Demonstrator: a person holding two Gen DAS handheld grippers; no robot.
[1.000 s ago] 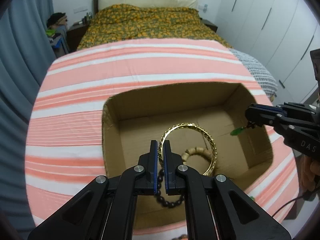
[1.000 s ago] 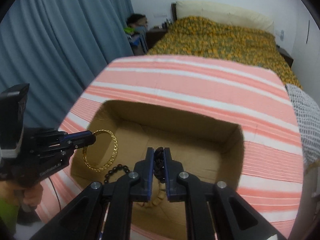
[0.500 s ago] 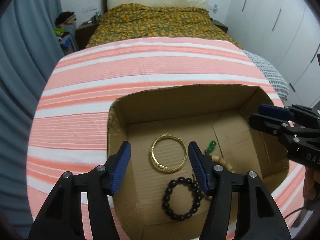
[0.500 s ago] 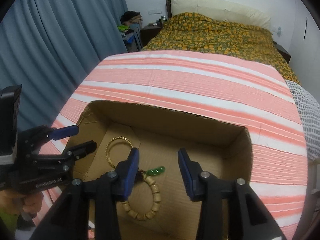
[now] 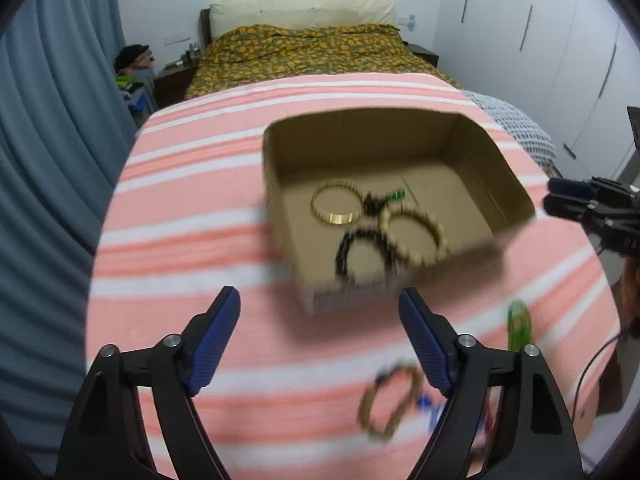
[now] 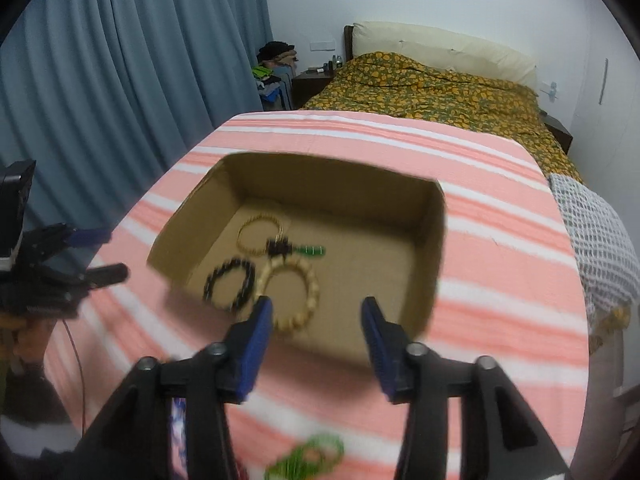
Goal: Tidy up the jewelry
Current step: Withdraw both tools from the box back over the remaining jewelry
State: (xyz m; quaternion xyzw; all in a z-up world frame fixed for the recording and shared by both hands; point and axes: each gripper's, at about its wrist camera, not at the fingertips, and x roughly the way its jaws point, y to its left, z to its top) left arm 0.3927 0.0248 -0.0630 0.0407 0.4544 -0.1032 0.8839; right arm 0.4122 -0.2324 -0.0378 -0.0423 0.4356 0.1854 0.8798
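Bracelets lie in the box (image 5: pixel 472 160) ahead of us; our left tongs (image 5: pixel 320 344) and right tongs (image 6: pixel 318 330) are opening, nothing between them.

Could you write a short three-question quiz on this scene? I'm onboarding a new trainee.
1. True or false: the left claw holds the plain gold bangle.
2. How many bracelets lie inside the open brown cardboard box?
3. Which lies outside the box: A) black bead bracelet B) bright green bangle C) pale wooden bead bracelet?

Key: 1 false; 2 three; 3 B.
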